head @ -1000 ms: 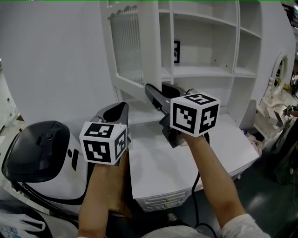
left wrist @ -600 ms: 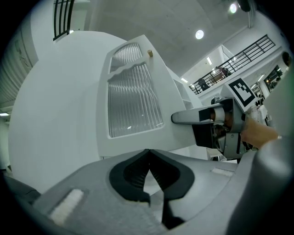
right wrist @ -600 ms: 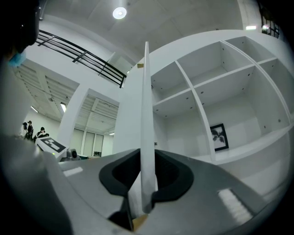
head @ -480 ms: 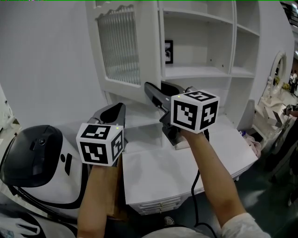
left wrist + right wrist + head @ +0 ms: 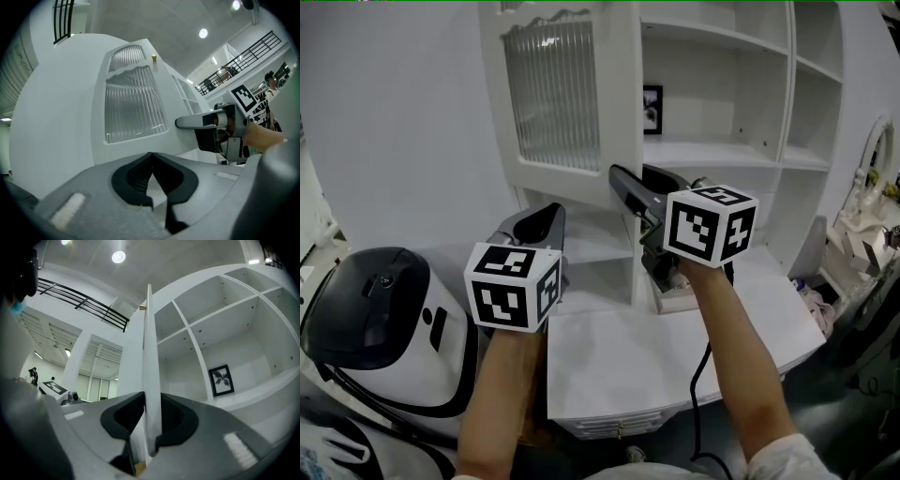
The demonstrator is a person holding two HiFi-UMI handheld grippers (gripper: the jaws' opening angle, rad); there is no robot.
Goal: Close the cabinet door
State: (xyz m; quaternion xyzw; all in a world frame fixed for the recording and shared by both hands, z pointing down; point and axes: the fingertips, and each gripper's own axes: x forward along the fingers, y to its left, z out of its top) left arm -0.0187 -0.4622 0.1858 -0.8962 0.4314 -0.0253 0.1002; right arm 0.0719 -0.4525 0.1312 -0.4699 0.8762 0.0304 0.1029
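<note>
My right gripper [image 5: 630, 184] pinches the edge of the open cabinet door [image 5: 553, 94], left of the shelves [image 5: 712, 150], its jaws just eased slightly. My left gripper [image 5: 534, 220] hangs closed and empty. With so light a pinch, the door could slip free mid-swing.

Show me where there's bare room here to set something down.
The white desktop is bare between the person's forearms and out to its right corner. The upper shelves right of the open cabinet door are empty; the middle shelf holds only a framed picture at its left end. It is crowded at the left, where a black-and-white machine sits beside the desk.
</note>
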